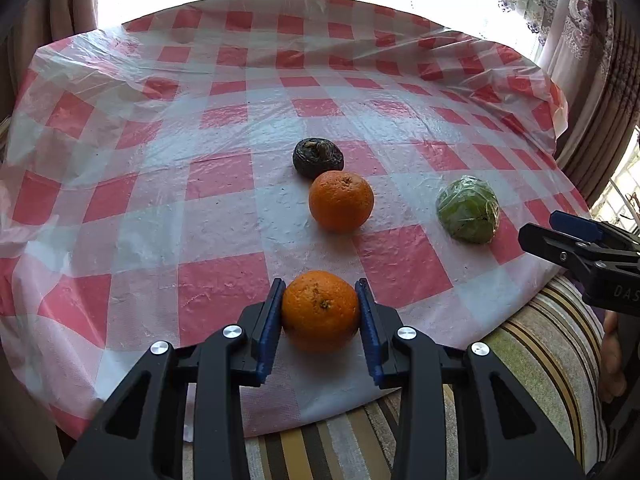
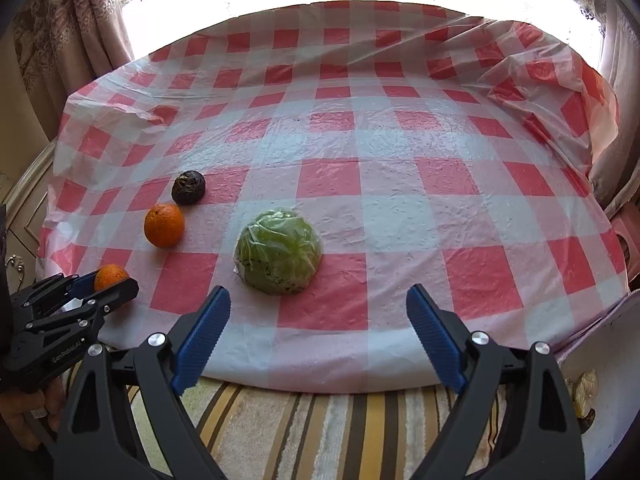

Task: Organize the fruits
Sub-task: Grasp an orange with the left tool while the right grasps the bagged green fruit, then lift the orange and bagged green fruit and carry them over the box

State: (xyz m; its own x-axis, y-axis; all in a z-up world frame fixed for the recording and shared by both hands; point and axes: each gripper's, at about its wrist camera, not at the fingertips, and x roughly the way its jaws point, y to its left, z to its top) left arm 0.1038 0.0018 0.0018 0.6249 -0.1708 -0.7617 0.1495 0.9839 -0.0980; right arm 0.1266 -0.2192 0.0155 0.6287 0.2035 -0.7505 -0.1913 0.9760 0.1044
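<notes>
L hand-held gripper (image 1: 320, 312) clamped; R hand-held gripper (image 2: 318, 336) agape

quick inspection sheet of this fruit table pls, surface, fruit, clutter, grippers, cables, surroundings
surface: checked plastic tablecloth, wrinkled.
job's things: near orange between the left gripper pads; second orange beside a dark shrivelled fruit; wrapped green fruit apart.
clutter: nothing seen.
grippers: left closed on near orange; right gripper open, empty, short of the green fruit.
cables: nothing seen.
surroundings: striped rug, curtains, bright window.
</notes>
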